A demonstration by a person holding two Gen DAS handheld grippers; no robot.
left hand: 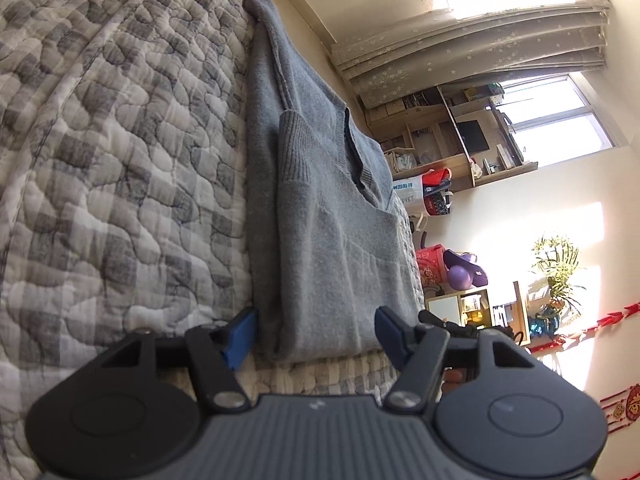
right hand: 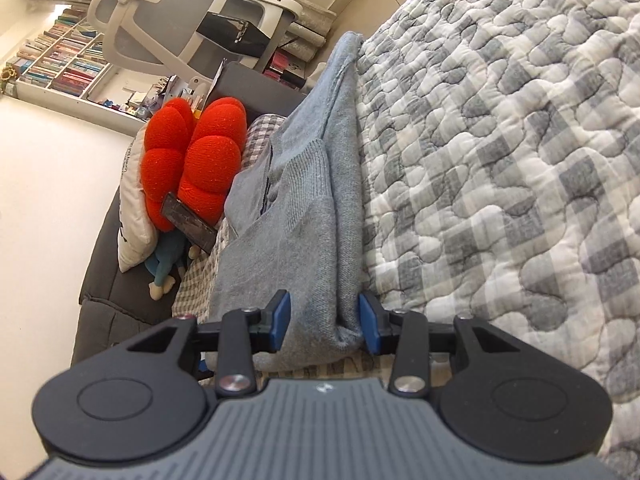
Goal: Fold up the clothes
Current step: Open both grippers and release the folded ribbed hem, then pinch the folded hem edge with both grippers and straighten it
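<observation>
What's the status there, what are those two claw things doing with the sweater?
Left tool open, straddling grey sweater hem. Right tool open around folded edge. Sweater half-folded on quilt. Nothing in the way.

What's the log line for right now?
left gripper: open, straddling sweater edge | right gripper: open, straddling edge | sweater: part-folded on quilt

Both grippers' fingers [left hand: 316,336] [right hand: 325,322] seemingly apart.

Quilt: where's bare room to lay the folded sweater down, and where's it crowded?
Free: the wide stretch of checked quilt bordering the grey sweater on the side away from the cushion, also seen in the left view. Crowded: the far side, where the red cushion, white pillow and stuffed toy pile up.
</observation>
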